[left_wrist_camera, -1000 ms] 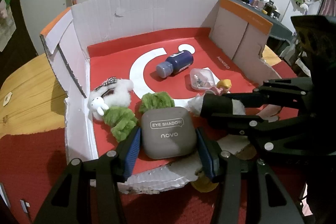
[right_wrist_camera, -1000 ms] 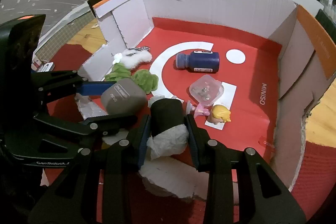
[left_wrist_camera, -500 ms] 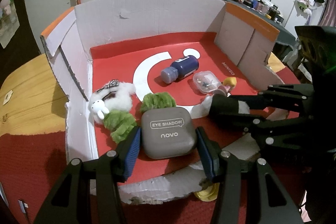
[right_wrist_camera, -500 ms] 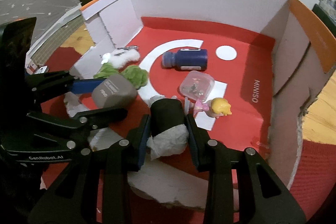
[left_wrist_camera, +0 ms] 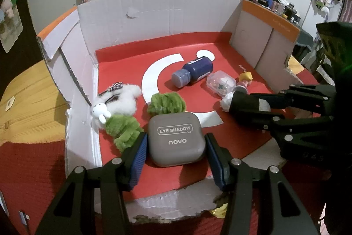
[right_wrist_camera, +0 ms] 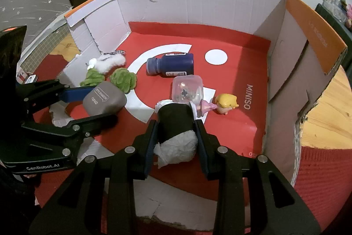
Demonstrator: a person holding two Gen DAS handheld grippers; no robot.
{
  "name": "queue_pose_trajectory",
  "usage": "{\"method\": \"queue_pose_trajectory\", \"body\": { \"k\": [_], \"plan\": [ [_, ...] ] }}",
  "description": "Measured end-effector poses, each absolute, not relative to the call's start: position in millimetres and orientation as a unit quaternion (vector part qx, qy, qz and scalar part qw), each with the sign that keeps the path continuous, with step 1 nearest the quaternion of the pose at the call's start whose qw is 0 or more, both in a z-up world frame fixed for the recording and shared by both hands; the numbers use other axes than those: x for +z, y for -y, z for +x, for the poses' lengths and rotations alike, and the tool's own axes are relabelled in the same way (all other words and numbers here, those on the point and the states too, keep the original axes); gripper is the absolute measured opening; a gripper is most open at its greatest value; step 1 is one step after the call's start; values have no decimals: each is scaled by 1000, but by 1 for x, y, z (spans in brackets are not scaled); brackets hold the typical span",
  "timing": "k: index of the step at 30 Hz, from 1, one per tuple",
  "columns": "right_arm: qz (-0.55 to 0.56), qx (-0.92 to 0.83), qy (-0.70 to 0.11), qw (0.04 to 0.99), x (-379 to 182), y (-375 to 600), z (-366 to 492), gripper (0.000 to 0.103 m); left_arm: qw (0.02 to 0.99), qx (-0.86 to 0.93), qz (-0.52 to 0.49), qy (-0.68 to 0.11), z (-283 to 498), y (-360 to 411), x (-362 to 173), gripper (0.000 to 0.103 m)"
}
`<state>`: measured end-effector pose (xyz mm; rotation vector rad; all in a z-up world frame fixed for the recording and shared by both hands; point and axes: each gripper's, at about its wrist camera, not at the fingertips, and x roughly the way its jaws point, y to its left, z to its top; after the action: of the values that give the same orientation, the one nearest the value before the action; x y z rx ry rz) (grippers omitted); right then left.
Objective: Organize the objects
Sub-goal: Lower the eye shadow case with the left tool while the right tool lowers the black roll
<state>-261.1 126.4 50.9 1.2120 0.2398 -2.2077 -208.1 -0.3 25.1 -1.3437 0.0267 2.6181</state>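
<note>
Grey plastic fills the left gripper (left_wrist_camera: 175,150): an eye-shadow case (left_wrist_camera: 176,139) is clamped between its blue pads, held low over the near part of a cardboard box (left_wrist_camera: 167,14) with a red floor. The right gripper (right_wrist_camera: 176,136) is closed on a black roll stuffed with white tissue (right_wrist_camera: 176,127), poised just in front of a small doll (right_wrist_camera: 220,104) and a clear plastic case (right_wrist_camera: 187,89).

Both loads hang over a crowded floor. A dark blue bottle (right_wrist_camera: 171,65) lies on its side near the middle; green fuzzy pieces (left_wrist_camera: 166,102) and a white plush bunny (left_wrist_camera: 118,100) sit along the left wall.

The risks look plain. The smooth, rounded case is gripped by its sides only, so a tilt of the wrist could let it slip. Lowering it where it hangs would likely press it onto the green fuzz just beside it. The roll's tissue end is soft and may squash or pull loose. Pushing the right gripper forward could knock the doll or shove the clear case into the bottle, which would probably roll. The two grippers sit close together and could collide.
</note>
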Motion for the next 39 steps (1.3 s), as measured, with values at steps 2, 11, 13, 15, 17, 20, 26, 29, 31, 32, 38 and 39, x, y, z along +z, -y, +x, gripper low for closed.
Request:
{"method": "queue_pose_trajectory", "body": {
  "k": [2, 11, 13, 15, 17, 20, 26, 29, 31, 32, 38, 39],
  "plan": [
    [458, -831, -91, 302, 51, -127, -259, 32, 101, 885, -454, -11, -207, 1, 25, 54],
    [464, -826, -91, 307, 52, -126, -250, 32, 106, 884, -455, -12, -204, 8, 27, 54],
    [466, -825, -91, 308, 53, -126, -248, 32, 107, 884, -455, -13, -202, 10, 28, 54],
    [466, -823, -92, 310, 53, -128, -246, 32, 109, 884, -454, -16, -199, 11, 28, 54],
    [468, -822, -93, 312, 54, -128, -241, 32, 111, 884, -454, -18, -196, 12, 29, 54],
    [469, -819, -94, 316, 54, -130, -233, 32, 113, 884, -454, -18, -190, 16, 29, 54],
    [465, -820, -100, 319, 58, -133, -216, 32, 115, 883, -456, -13, -187, 18, 34, 54],
    [464, -823, -91, 315, 60, -135, -221, 32, 106, 883, -456, -10, -193, 17, 34, 54],
    [460, -828, -90, 307, 62, -136, -228, 32, 109, 884, -455, -10, -195, 14, 35, 54],
    [458, -831, -95, 300, 61, -137, -227, 32, 109, 884, -454, -12, -196, 11, 35, 54],
    [458, -835, -89, 291, 60, -137, -237, 32, 112, 884, -454, -3, -202, 4, 32, 54],
    [458, -835, -87, 291, 59, -137, -237, 32, 113, 884, -453, -2, -203, 3, 31, 54]
  ]
}}
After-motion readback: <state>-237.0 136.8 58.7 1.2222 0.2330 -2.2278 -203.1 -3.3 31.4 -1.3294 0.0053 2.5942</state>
